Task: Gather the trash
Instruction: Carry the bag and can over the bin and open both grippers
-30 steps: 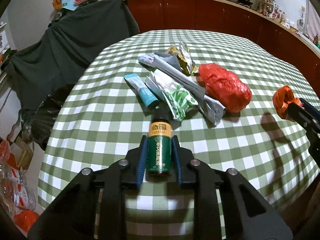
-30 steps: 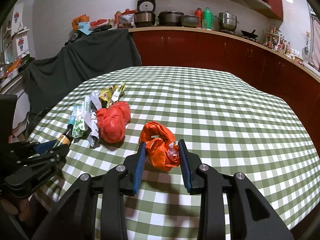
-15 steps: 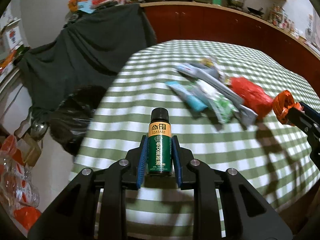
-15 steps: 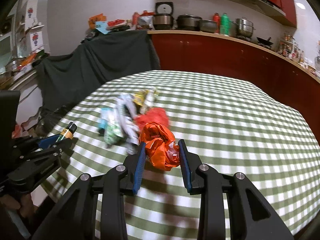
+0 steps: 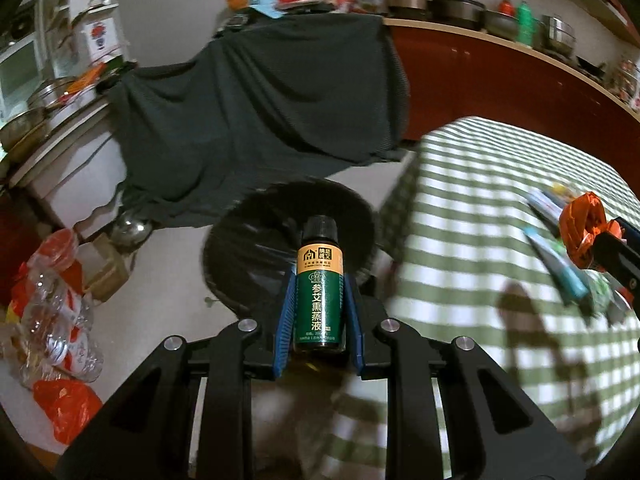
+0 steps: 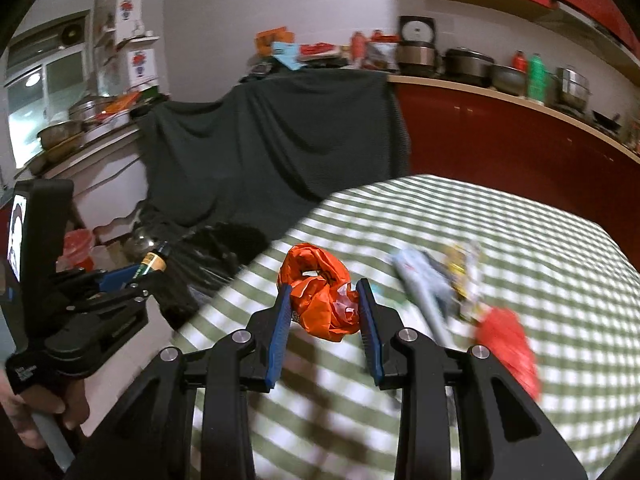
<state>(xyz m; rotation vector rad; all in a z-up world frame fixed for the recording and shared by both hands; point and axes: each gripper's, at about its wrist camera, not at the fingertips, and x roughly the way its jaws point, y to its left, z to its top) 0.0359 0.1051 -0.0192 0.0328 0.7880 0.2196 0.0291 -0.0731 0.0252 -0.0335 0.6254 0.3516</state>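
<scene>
My left gripper [image 5: 319, 280] is shut on a small green bottle [image 5: 319, 300] with an orange band and black cap, held past the table's left edge above a black-lined trash bin [image 5: 256, 256] on the floor. My right gripper [image 6: 323, 292] is shut on a crumpled orange plastic bag [image 6: 320, 292] over the checked table [image 6: 500, 232] near its left edge. The same bag [image 5: 582, 236] shows at the right of the left wrist view, and the bottle [image 6: 154, 263] and bin [image 6: 216, 252] show at the left of the right wrist view. Several wrappers [image 6: 436, 280] and a red bag [image 6: 508, 340] lie on the cloth.
A dark cloth [image 5: 260, 92] drapes over furniture behind the bin. Empty plastic bottles [image 5: 60, 320] and an orange bag [image 5: 66, 408] lie on the floor at the left. A red cabinet counter [image 6: 500, 128] with pots runs behind the table. A hand [image 6: 36, 412] holds the left gripper's handle.
Both grippers have swung left, from over the wrappers toward the table's left edge. The bottle now hangs over the bin, off the table. Both grips are unchanged.
</scene>
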